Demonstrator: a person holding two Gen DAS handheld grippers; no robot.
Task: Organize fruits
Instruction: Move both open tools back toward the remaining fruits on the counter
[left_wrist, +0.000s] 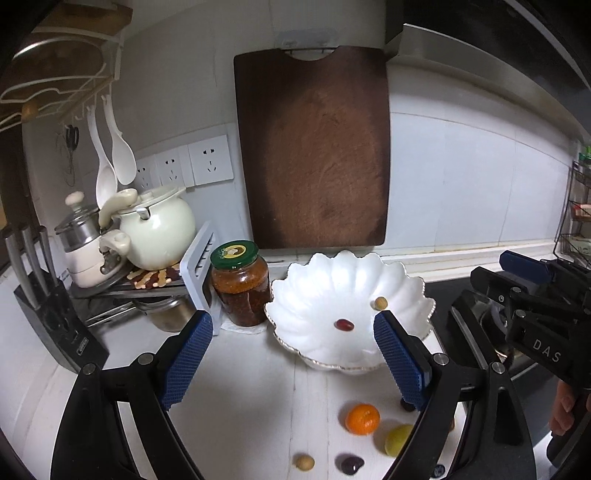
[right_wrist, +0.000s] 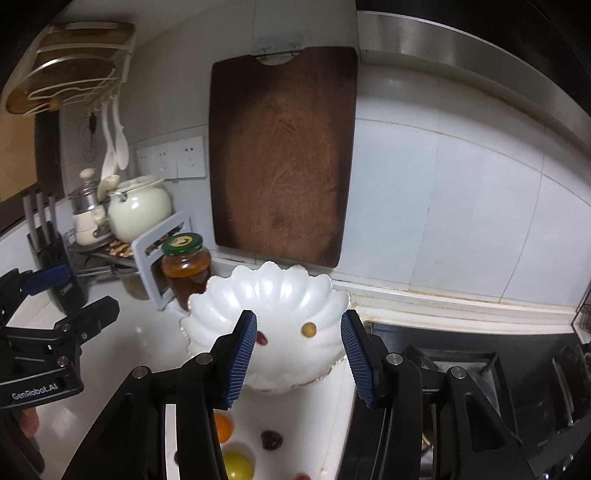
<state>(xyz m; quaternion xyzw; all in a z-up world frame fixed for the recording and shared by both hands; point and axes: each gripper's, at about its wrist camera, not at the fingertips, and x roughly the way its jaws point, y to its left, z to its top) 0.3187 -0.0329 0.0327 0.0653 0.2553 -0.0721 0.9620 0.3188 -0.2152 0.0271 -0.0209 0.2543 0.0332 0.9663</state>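
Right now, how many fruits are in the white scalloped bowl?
2: a small dark red fruit near the white scalloped bowl's middle, a small tan round fruit toward its right side.

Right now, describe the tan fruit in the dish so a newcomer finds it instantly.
Find the big dark wooden cutting board leaning on the wall; below it sits a white scalloped dish. Inside are two small fruits: the round tan one lies near the right rim, paler and rounder than the dark red oval one at the centre.

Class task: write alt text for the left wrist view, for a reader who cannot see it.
The open left gripper hangs over a white counter, its jaws framing a white scalloped ceramic bowl holding a red date and a tan round fruit. An orange, a yellow-green fruit and small dark fruits lie nearer on the counter.
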